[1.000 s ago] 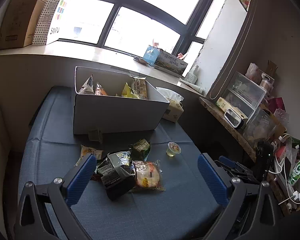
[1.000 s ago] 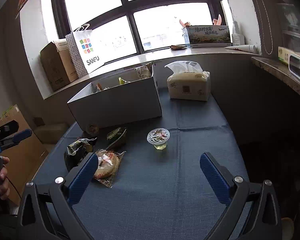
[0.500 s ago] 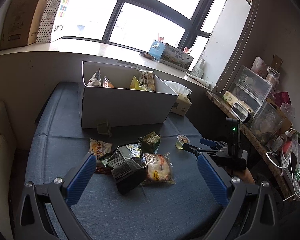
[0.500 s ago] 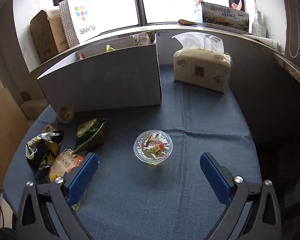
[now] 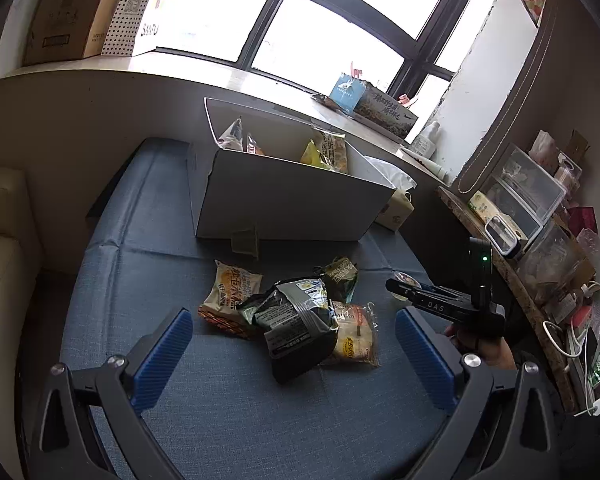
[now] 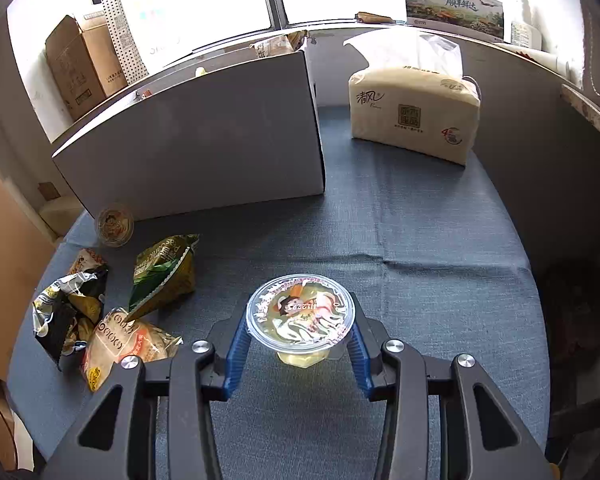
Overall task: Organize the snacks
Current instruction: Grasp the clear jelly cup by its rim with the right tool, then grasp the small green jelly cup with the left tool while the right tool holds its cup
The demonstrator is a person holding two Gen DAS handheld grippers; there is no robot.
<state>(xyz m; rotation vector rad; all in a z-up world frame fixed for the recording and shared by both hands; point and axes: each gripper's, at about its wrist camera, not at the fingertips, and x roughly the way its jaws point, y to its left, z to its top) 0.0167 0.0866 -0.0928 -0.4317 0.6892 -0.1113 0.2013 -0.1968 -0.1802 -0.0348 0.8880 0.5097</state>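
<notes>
The jelly cup (image 6: 301, 312) sits on the blue cloth (image 6: 400, 240) near its right edge, between the blue pads of the right gripper (image 6: 300, 354). That gripper's jaws are closing around it, the pads hugging the cup just under its lid rim on both sides. The left gripper (image 5: 296, 354) hangs over the near part of the cloth with its jaws wide apart and nothing between them.

Beyond its pads lies a loose heap of snack packets: a dark crumpled bag (image 5: 296, 320) on top, a bun in clear wrap (image 5: 354, 338) just beside it, an orange-and-white packet (image 5: 230, 292) on the far left side and a green packet (image 5: 340, 276) behind. A second small cup (image 6: 114, 226) lies on its side against the front wall of the white box (image 5: 284, 204), which stands open at the back of the cloth with several packets upright inside. A pack of tissues (image 6: 414, 112) stands to the right of the box.

The cloth covers a low table set into a bay window. On the pale sill (image 5: 100, 66) stand a cardboard carton (image 5: 56, 12) and a dotted paper bag (image 5: 140, 8); a printed box (image 6: 454, 6) rests farther along. A cluttered stone shelf (image 5: 500, 248) runs down the right side, with clear drawers (image 5: 528, 192).
</notes>
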